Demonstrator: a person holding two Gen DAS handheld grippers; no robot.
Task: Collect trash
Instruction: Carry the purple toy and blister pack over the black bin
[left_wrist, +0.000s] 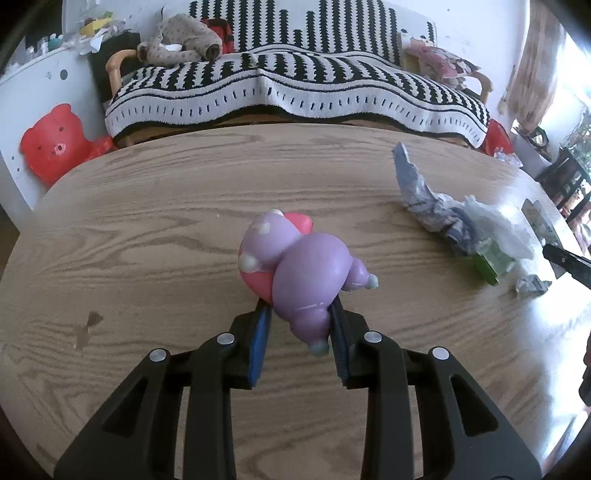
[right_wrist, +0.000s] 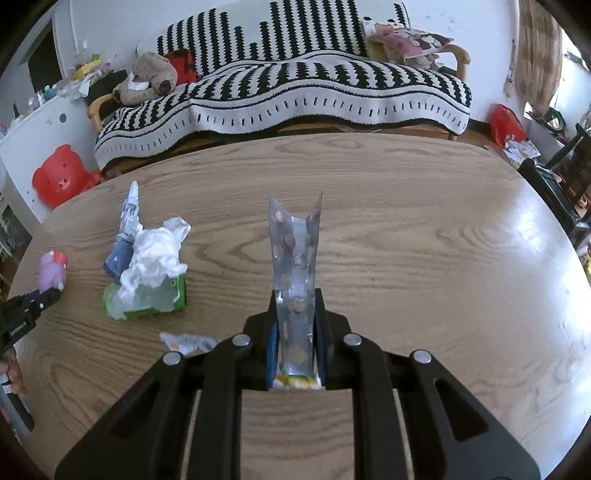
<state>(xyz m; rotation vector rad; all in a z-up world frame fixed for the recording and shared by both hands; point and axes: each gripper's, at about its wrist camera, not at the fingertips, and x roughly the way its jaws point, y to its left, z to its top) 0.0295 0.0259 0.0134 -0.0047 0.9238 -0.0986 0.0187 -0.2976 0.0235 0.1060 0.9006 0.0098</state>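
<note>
Two grips are held at once above the wooden table (right_wrist: 406, 221), and each carries its own risk. The left gripper (left_wrist: 301, 314) is closed most of the way on the lower body of a purple and pink toy figure (left_wrist: 295, 266); only the narrow foot end lies between the blue pads, while the rounded bulk sticks out ahead. A smooth, curved body caught so low could be levered out of the pads and dropped back onto the table. It is also judged doubtful whether a toy counts as trash at all, so a mis-sort is possible.

The right gripper (right_wrist: 297, 325) is nearly shut on a silvery pill blister strip (right_wrist: 295, 254), which is pinched at its lower part and stands up ahead of the jaws with its top split into two points. Thin foil of this kind bends easily, and it could be buckled or slid out if the hand is swung sharply.

Left of the blister strip, a heap of trash lies on the table: a crumpled white tissue (right_wrist: 155, 254) rests on a green plastic package (right_wrist: 147, 302), with a crumpled blue and white wrapper (right_wrist: 125, 232) touching it on the far side. A small torn scrap (right_wrist: 184, 341) lies nearer the camera, just left of the right gripper. Any of these could be brushed off the table by a careless pass.

No bin, bag or other container is seen in either view, so where the held items are to be put cannot be told.
</note>
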